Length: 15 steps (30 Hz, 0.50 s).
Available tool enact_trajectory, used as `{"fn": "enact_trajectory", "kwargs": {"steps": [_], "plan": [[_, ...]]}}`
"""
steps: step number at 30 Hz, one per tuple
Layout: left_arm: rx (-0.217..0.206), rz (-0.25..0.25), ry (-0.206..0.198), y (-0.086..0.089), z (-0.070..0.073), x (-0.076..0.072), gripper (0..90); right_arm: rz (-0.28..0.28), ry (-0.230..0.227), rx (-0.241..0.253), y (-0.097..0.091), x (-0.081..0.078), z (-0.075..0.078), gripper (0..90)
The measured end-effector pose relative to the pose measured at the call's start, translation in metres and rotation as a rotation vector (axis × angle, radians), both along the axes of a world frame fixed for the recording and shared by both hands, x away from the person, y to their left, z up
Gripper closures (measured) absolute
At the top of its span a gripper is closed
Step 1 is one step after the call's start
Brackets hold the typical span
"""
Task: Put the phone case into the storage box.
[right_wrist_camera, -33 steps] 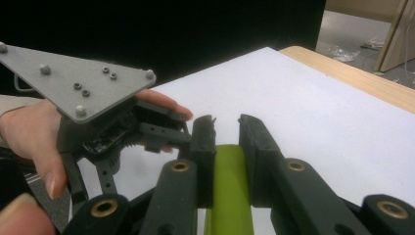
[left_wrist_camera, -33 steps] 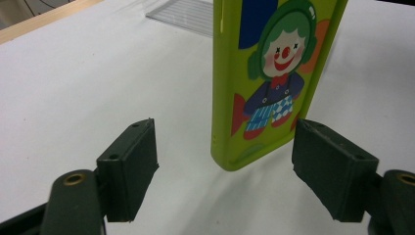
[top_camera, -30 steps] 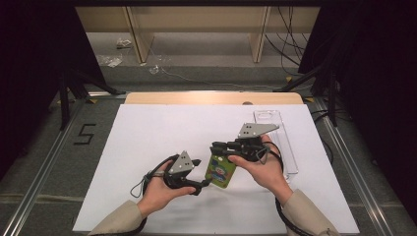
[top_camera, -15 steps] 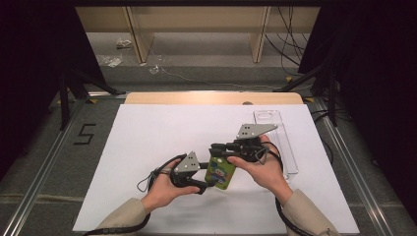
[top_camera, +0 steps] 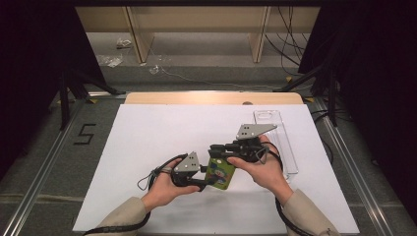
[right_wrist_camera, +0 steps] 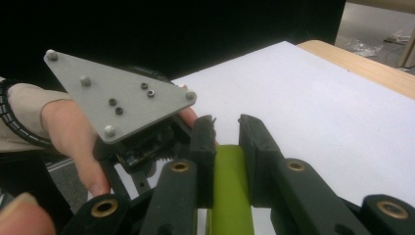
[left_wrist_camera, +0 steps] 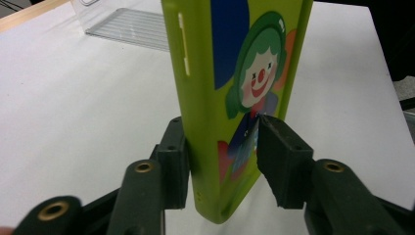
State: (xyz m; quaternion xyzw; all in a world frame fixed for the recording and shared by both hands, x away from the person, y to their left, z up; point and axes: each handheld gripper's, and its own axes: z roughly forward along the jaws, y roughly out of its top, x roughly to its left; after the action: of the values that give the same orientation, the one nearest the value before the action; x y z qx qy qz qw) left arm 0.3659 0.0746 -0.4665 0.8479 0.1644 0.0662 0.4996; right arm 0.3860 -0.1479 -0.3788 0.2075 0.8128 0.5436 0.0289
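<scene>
Fingers of both grippers clamp green phone case (left_wrist_camera: 230,98) between them: left (left_wrist_camera: 222,166), right (right_wrist_camera: 227,147).

A lab-like recording booth: black curtains (top_camera: 34,59) flank a white-covered bench (top_camera: 162,132), with loose cables (top_camera: 290,44) and a taped floor number (top_camera: 84,133).
</scene>
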Motion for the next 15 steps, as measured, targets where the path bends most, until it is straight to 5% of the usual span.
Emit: {"fn": "enact_trajectory", "kwargs": {"steps": [15], "plan": [[0.004, 0.049, 0.053, 0.0062, 0.0048, -0.0002, 77.1, 0.03, 0.004, 0.016, 0.0028, -0.001, -0.0006, 78.0]]}}
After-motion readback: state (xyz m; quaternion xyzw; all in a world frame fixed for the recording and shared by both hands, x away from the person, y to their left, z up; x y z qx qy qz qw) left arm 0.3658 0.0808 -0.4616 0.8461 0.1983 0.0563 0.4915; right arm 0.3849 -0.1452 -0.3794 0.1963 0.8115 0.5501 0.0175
